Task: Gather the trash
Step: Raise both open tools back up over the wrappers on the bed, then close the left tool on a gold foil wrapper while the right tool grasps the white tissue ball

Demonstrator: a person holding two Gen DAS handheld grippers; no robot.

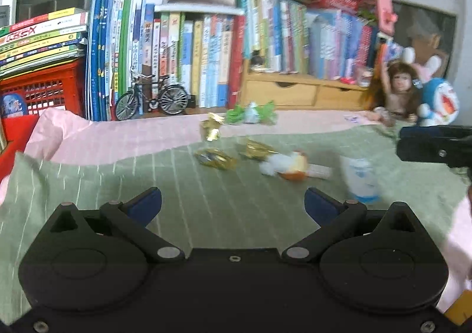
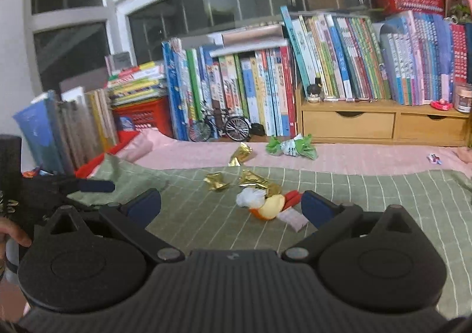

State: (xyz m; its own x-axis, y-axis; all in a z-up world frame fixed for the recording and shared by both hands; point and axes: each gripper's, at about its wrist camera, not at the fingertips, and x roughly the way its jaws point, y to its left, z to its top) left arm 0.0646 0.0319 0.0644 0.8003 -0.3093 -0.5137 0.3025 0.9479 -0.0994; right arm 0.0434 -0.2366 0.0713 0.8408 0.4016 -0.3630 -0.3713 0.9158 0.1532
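wrappers (image 2: 250, 179) on cloth (image 2: 354, 203) | books (image 2: 250, 97) behind | cup (image 1: 361, 179) right

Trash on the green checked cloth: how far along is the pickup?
Done: nothing visibly collected. In hand: nothing; the left tool and right tool are both open and empty. Left: three crumpled gold foil wrappers, the white tissue and orange peel pile, the green-and-white wrapper on the pink cloth, and a white-and-blue paper cup.

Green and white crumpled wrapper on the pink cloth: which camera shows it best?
The right wrist view: the green and white crumpled wrapper is fairly sharp there, unobstructed, with its twisted ends distinct. The left wrist view shows the same wrapper smaller and motion-blurred.
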